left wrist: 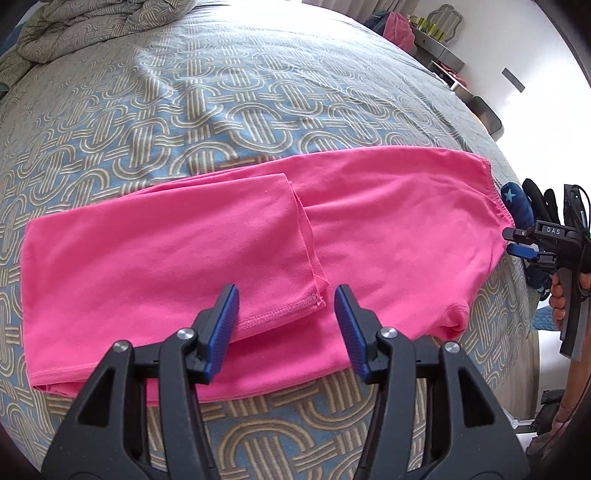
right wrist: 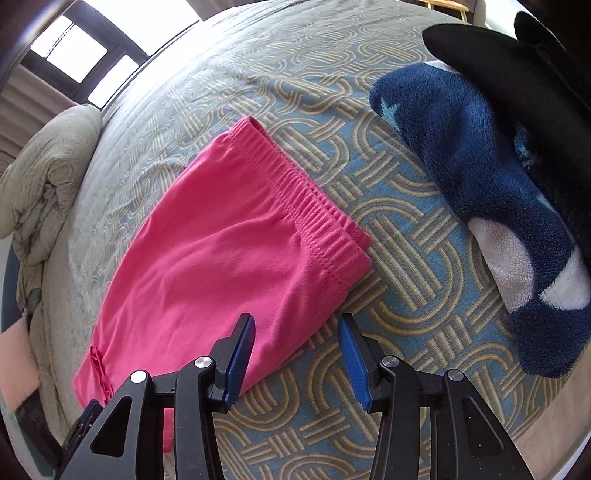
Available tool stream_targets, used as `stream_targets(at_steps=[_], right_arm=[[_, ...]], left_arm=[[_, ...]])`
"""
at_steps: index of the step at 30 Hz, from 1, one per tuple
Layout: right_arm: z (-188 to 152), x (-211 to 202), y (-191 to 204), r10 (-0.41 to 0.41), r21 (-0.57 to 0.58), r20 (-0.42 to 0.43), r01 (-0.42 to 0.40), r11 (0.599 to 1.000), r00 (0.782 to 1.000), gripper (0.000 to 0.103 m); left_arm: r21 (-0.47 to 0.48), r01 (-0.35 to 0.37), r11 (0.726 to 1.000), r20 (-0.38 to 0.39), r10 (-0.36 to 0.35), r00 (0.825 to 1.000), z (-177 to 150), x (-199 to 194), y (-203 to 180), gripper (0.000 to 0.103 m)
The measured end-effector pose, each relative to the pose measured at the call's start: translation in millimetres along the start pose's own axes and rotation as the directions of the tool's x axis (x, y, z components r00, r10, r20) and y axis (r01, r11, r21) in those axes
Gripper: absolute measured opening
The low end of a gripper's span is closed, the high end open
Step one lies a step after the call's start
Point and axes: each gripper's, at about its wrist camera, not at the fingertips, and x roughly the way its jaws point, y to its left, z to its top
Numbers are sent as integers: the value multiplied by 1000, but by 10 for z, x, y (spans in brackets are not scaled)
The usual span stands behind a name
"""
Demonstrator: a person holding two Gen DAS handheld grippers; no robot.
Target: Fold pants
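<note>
Pink pants [left wrist: 184,251] lie flat on the patterned bed cover [left wrist: 221,92], legs folded back so a hemmed leg end lies across the middle, waistband at the right. My left gripper [left wrist: 286,306] is open and empty, hovering over the leg hem near the pants' near edge. My right gripper [right wrist: 297,343] is open and empty, above the near corner of the elastic waistband [right wrist: 295,181] of the pants [right wrist: 207,266]. The right gripper also shows in the left wrist view [left wrist: 517,242], beside the waistband.
A navy and white fleece garment [right wrist: 480,166] and a black item [right wrist: 517,55] lie on the bed right of the waistband. A bunched quilt [left wrist: 74,26] sits at the far left. Furniture [left wrist: 443,40] stands beyond the bed.
</note>
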Motion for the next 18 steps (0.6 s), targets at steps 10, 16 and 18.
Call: stream_targets(at_steps=[10,16,18], right_arm=[[86,170,-135,90,96,-21,-88,992,996,52],[172,226,-172,122,167,1,-120,979,993,51],[176,204,-110,70,143,28,-74,987,997,13]], left_arm=[[-27,18,999,1,-18,1000,19,3,37,61],[-18,73,997,12,-73,997,81,10,-78,61],[-22,79,997,-6,-79,997,85,81,-95,61]])
